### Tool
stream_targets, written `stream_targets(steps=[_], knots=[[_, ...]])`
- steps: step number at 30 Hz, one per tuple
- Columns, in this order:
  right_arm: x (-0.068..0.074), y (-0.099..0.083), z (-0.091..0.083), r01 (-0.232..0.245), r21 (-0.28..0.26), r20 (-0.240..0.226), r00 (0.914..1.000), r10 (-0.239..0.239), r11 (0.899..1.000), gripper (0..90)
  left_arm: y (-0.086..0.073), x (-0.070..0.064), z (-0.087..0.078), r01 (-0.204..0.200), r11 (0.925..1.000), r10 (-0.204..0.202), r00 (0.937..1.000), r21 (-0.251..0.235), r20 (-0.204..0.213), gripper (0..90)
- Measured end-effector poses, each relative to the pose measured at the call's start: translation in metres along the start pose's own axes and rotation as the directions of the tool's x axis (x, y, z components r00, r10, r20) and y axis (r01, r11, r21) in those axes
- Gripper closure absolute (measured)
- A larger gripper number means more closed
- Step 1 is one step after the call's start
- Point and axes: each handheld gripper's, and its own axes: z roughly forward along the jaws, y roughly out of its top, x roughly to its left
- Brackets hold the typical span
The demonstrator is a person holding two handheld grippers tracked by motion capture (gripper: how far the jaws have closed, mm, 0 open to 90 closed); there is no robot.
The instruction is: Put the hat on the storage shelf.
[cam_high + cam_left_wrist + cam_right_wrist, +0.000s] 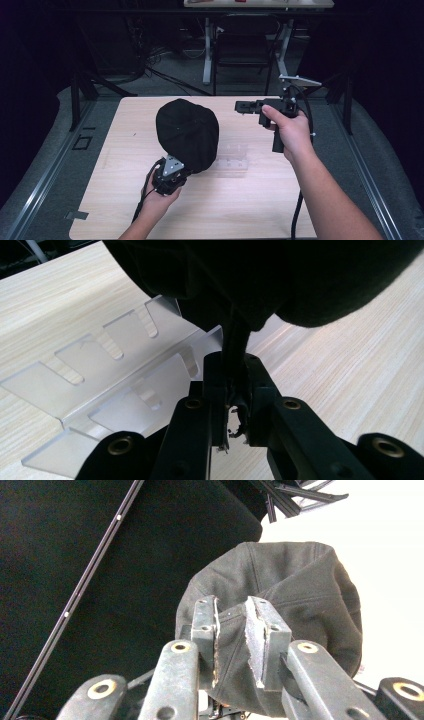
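While my left gripper [176, 172] sits low near the front of the wooden table [110, 200], its jaws are pressed together on a fold of the black cap [187, 132], and in the left gripper view I see the dark fabric [235, 347] pinched tightly between the two pads. The cap hangs raised over the middle of the table, its rounded crown toward the far side, and it partly covers a clear plastic rack [235, 157] that lies flat on the wood just to its right. In the left gripper view that rack [100, 375] shows its slotted, transparent steps right beneath the cap's edge. My right gripper [242, 106] is held up at the far right of the table, apart from the cap, pointing left toward it. In the right gripper view its jaws stand a little spread with nothing between them, and the cap [300, 610] shows beyond them, its seams visible.
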Motion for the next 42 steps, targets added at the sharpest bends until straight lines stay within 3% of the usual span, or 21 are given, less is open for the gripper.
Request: stream_targets(steps=[9,18,19,28,34,37,38,39,42], knots=[[-0.004,-0.002,-0.012,0.000,-0.018,0.011,0.9999,0.000,1.000,72.8,-0.008,0.006,-0.002,0.061,0.9981,-0.060,0.9979,-0.010,0.022,80.6],[-0.008,-0.006,-0.031,0.012,-0.035,0.042,0.9991,-0.010,0.999,71.4,-0.013,0.011,-0.007,0.097,0.9950,-0.096,0.9950,-0.023,0.028,64.2],[-0.008,-0.006,-0.031,0.012,-0.035,0.042,0.9991,-0.010,0.999,71.4,-0.014,0.010,-0.007,0.122,0.9920,-0.121,0.9919,-0.030,0.039,64.2],[-0.010,-0.015,-0.047,0.091,-0.037,0.128,0.9881,-0.086,0.995,67.2,-0.019,0.017,-0.020,0.173,0.9823,-0.170,0.9844,-0.071,0.044,49.5],[-0.015,-0.028,-0.059,0.172,-0.068,0.224,0.9626,-0.153,0.983,60.7,-0.024,0.023,-0.033,0.181,0.9806,-0.177,0.9829,-0.076,0.052,47.5],[-0.017,-0.035,-0.065,0.231,-0.074,0.282,0.9380,-0.202,0.970,59.2,-0.027,0.026,-0.038,0.177,0.9811,-0.174,0.9836,-0.077,0.047,47.2],[-0.017,-0.041,-0.068,0.267,-0.067,0.323,0.9176,-0.232,0.961,58.9,-0.029,0.026,-0.040,0.177,0.9813,-0.174,0.9837,-0.075,0.044,47.0],[-0.017,-0.041,-0.068,0.267,-0.067,0.323,0.9176,-0.232,0.961,58.9,-0.030,0.028,-0.041,0.177,0.9817,-0.174,0.9839,-0.071,0.039,47.0],[-0.022,-0.055,-0.073,0.305,-0.047,0.357,0.8944,-0.269,0.951,57.6,-0.035,0.033,-0.048,0.182,0.9822,-0.181,0.9832,-0.046,0.025,45.7]])
